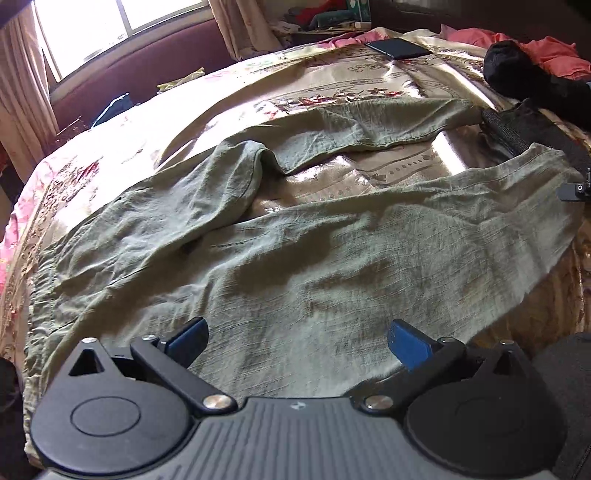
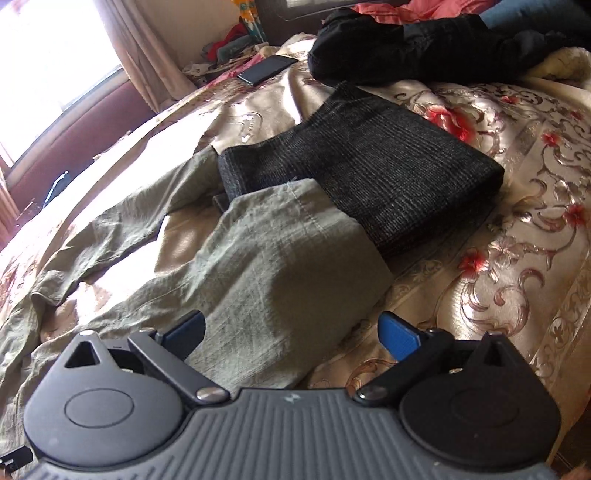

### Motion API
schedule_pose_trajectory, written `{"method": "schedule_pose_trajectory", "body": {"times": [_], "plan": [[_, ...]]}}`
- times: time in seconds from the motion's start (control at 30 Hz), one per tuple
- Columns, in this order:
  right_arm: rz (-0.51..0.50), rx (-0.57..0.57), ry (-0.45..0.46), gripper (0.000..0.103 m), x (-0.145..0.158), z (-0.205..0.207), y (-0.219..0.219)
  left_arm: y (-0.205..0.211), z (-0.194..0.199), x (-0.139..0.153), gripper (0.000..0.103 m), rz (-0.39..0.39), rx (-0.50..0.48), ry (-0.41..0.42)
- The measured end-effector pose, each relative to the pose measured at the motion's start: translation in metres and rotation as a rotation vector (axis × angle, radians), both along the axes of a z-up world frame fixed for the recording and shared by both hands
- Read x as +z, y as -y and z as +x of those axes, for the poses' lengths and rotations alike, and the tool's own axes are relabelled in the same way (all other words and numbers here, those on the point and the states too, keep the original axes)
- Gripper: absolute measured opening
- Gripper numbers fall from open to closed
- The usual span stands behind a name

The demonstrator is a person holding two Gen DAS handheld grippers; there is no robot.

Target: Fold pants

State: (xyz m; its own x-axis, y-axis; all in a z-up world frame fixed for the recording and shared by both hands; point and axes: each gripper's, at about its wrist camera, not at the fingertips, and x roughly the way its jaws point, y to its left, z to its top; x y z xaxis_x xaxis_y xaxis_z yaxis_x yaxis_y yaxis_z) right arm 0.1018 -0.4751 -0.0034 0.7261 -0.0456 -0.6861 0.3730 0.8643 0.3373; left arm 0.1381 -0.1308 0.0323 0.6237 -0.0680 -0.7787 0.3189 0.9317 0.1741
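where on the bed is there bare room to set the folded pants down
Bare bedspread lies right of the dark folded knit. A smaller bare wedge lies between the two legs of the pants, and another runs between the far leg and the phone. The far right is crowded: knit, black clothes, pink cloth.

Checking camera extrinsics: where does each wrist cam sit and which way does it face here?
Left wrist: on the left gripper, low over the green pants, facing across the bed toward the window; both blue fingers show, apart.
Right wrist: on the right gripper, above a pant leg's hem end, facing the folded dark garment; both fingers show, apart.
Shared: pants, dark garment, phone, floral bedspread.
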Motion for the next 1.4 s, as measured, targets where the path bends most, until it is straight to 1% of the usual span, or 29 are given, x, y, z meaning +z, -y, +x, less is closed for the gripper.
{"method": "schedule_pose_trajectory", "body": {"times": [0.07,0.13,0.23,0.33,0.37,0.43,0.5,0.57,0.63,0.7,0.77,0.8,0.83,0.9,0.93,1.0,1.03,1.1,1.13,1.2,1.23,1.3,1.33,1.4], "plan": [[-0.021,0.058,0.024,0.099,0.015,-0.004,-0.01,-0.008,-0.011,0.018,0.103,-0.01,-0.002,0.034],[-0.054,0.135,0.048,0.099,0.034,0.0,-0.03,-0.022,-0.016,0.034,0.103,-0.012,0.002,0.069],[-0.143,0.24,0.081,0.099,0.061,0.011,-0.067,-0.053,-0.016,0.047,0.103,-0.02,0.02,0.119],[-0.228,0.361,0.128,0.099,0.081,0.019,-0.107,-0.095,-0.003,0.051,0.103,-0.055,0.036,0.132],[-0.247,0.392,0.128,0.099,0.084,0.022,-0.119,-0.108,0.003,0.049,0.103,-0.055,0.039,0.137],[-0.285,0.48,0.088,0.099,0.086,0.039,-0.155,-0.14,0.015,0.042,0.103,-0.047,0.053,0.145],[-0.305,0.565,0.05,0.099,0.084,0.058,-0.19,-0.17,0.023,0.034,0.103,-0.022,0.079,0.142],[-0.326,0.658,0.039,0.099,0.084,0.076,-0.224,-0.194,0.027,0.03,0.103,-0.023,0.1,0.135],[-0.355,0.77,0.054,0.098,0.084,0.095,-0.259,-0.214,0.029,0.028,0.101,-0.054,0.123,0.131],[-0.362,0.881,0.08,0.098,0.08,0.112,-0.29,-0.226,0.036,0.025,0.099,-0.061,0.156,0.13],[-0.359,0.97,0.094,0.098,0.074,0.132,-0.312,-0.232,0.047,0.02,0.094,-0.052,0.17,0.118],[-0.362,1.005,0.096,0.098,0.071,0.143,-0.321,-0.233,0.055,0.018,0.089,-0.045,0.169,0.106],[-0.366,1.038,0.101,0.097,0.068,0.155,-0.329,-0.236,0.064,0.016,0.086,-0.038,0.166,0.096],[-0.38,1.1,0.114,0.096,0.062,0.186,-0.347,-0.24,0.087,0.009,0.083,-0.013,0.15,0.077],[-0.388,1.113,0.112,0.096,0.058,0.201,-0.353,-0.243,0.1,0.005,0.081,0.006,0.14,0.068],[-0.403,1.138,0.1,0.091,0.049,0.237,-0.364,-0.25,0.126,-0.003,0.079,0.043,0.124,0.054],[-0.406,1.15,0.085,0.087,0.045,0.255,-0.369,-0.256,0.144,-0.007,0.075,0.052,0.122,0.046],[-0.412,1.179,0.064,0.086,0.038,0.288,-0.38,-0.272,0.172,-0.011,0.073,0.039,0.115,0.036],[-0.425,1.197,0.061,0.086,0.036,0.303,-0.385,-0.279,0.183,-0.01,0.073,0.024,0.086,0.045],[-0.447,1.236,0.059,0.086,0.03,0.328,-0.395,-0.294,0.204,-0.01,0.075,-0.024,-0.008,0.054],[-0.449,1.25,0.057,0.086,0.027,0.338,-0.398,-0.301,0.214,-0.01,0.079,-0.026,-0.016,0.052],[-0.46,1.284,0.04,0.086,0.018,0.358,-0.408,-0.313,0.237,-0.014,0.084,0.006,-0.014,0.034],[-0.466,1.294,0.032,0.086,0.013,0.366,-0.412,-0.32,0.247,-0.017,0.086,0.014,-0.016,0.013],[-0.472,1.316,0.014,0.086,0.003,0.378,-0.418,-0.332,0.265,-0.022,0.089,-0.002,-0.014,-0.018]]}}
